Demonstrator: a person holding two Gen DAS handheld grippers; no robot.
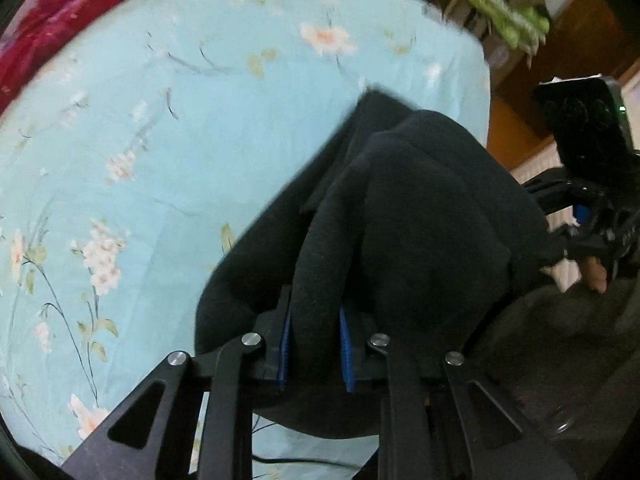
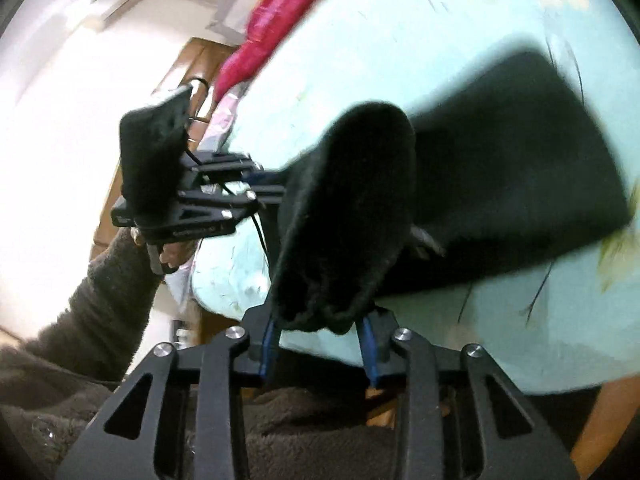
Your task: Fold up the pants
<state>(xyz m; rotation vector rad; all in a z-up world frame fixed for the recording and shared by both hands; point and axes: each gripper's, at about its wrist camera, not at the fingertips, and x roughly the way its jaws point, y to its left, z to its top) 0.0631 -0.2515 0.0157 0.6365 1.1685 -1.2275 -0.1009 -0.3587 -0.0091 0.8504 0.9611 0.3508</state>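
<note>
Black pants (image 1: pixel 420 220) lie partly on a light blue flowered bed sheet (image 1: pixel 160 140), close to its edge. My left gripper (image 1: pixel 316 344) is shut on a thick fold of the pants, blue pads pressing both sides. In the right wrist view the pants (image 2: pixel 500 160) stretch away to the right over the sheet (image 2: pixel 400 20). A bunched end (image 2: pixel 344 220) rises from my right gripper (image 2: pixel 319 344), which is shut on it. The two grippers hold the same end, side by side.
A red garment (image 1: pixel 60 12) lies at the far side of the bed, also in the right wrist view (image 2: pixel 288 12). Wooden furniture (image 1: pixel 520 120) and green items (image 1: pixel 504 12) stand beyond the bed edge. A person's fleece sleeve (image 2: pixel 100 300) is at the left.
</note>
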